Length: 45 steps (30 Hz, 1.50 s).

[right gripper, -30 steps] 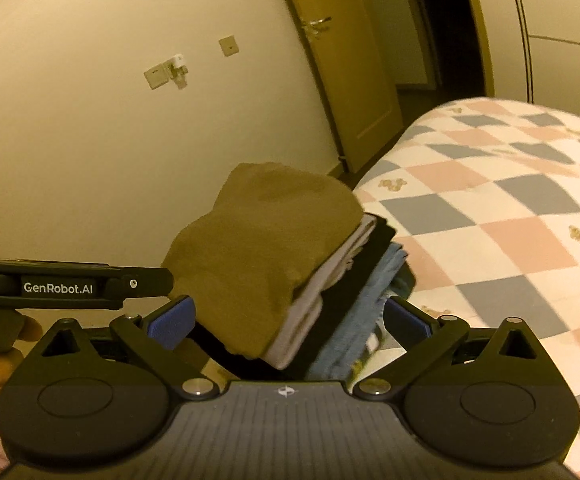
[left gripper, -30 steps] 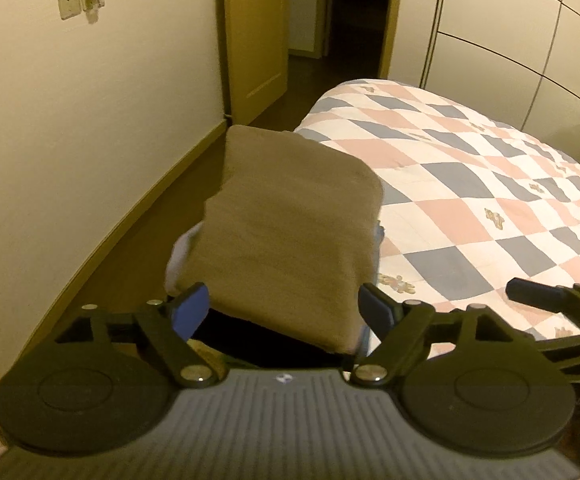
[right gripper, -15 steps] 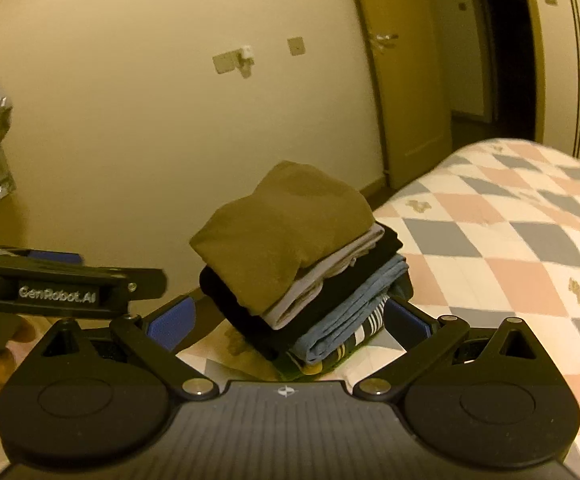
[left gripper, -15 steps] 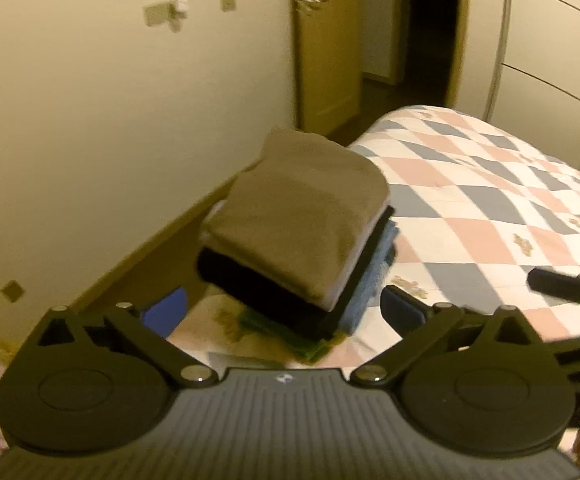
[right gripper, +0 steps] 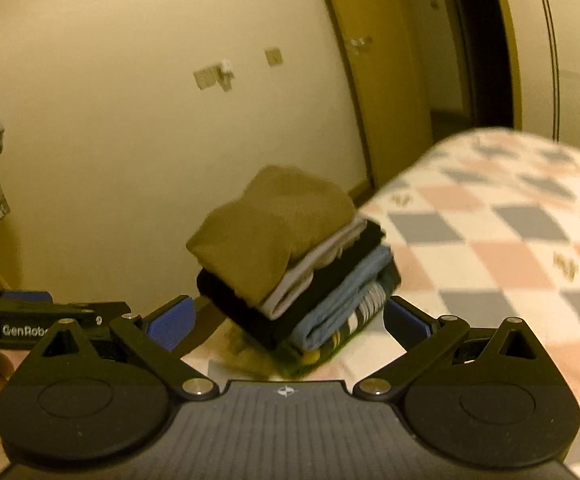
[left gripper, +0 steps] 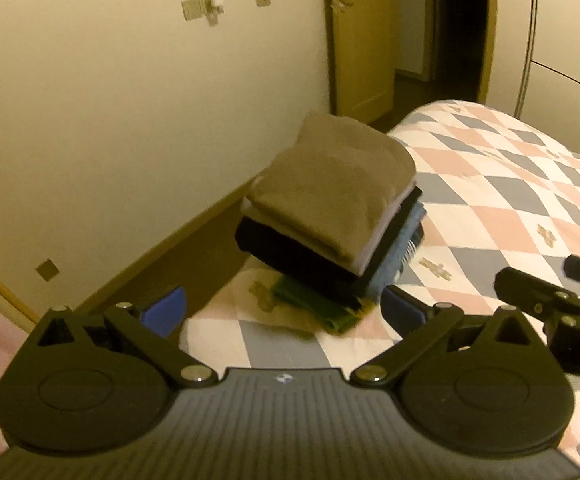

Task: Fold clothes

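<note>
Stack of folded clothes [left gripper: 331, 216], soft knit olive-brown piece on top, then white, black, blue, striped green at bottom, sits on corner of checked pink-grey quilted bed [left gripper: 509, 200], next to wall side. We see it folded and piled already. Stack lies dead ahead of both tools, long axis running away from us toward door. Left gripper [left gripper: 284, 310] spread, holding nothing. Right gripper [right gripper: 288, 316] spread, holding nothing. Neither touches stack; both near, about equally.
</note>
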Available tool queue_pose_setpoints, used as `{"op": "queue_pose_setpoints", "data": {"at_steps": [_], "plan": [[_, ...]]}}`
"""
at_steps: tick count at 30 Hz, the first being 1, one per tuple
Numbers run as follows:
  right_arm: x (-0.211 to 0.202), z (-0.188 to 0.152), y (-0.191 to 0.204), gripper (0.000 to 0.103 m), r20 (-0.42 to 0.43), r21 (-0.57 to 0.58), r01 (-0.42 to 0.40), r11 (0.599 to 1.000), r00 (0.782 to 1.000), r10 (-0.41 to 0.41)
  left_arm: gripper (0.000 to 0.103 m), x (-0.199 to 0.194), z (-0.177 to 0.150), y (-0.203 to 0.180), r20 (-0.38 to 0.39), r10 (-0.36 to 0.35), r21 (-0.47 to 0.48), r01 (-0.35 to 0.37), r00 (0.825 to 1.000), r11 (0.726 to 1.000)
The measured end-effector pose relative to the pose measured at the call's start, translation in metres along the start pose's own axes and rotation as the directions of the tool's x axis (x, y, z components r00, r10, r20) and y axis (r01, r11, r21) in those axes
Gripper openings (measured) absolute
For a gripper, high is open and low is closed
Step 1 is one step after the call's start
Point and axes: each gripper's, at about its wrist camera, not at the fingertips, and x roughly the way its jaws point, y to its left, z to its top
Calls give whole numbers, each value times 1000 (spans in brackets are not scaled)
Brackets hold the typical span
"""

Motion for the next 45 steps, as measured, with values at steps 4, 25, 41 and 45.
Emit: {"op": "queue_pose_setpoints", "data": {"at_steps": [4,25,41,45], "plan": [[6,-3,6,103,-36,34,12,999,999,-11,102,10,-2,10,-53,-36,-12,35,998,999],[78,-22,30,103,-193,131,141,981,975,-114,102,80,1,49,-192,-130,53,143,973,988],[111,-22,29,103,-277,139,190,972,950,-146,102,125,6,57,-274,-170,41,188,947,981],[116,-19,27,103,-277,144,195,970,949,-150,102,132,11,53,-263,-168,62,190,950,980]]}}
